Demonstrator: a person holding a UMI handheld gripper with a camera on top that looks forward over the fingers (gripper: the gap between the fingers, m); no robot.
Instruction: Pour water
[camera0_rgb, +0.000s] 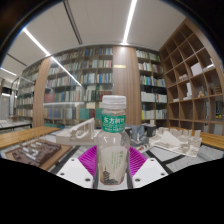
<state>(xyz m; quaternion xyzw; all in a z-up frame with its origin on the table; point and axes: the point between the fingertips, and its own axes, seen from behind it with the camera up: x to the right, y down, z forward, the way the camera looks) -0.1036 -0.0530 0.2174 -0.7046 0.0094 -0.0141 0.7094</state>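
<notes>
Bottle (113, 140) upright, white cap, green label, brownish liquid low down, clamped between both purple pads (90, 160) of the gripper (113, 166), jaws narrowed onto it. Table (30, 135) below, bookshelves (95, 80) behind

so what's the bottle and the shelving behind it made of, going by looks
Clear bottle with white cap and green label: likely plastic, glossy and see-through, pale liquid visible inside; it sits between the hand-held gripper fingers, apparently gripped. Tall brown bookshelves: probably wood or wood veneer, matte warm brown; too far to tell which.
</notes>
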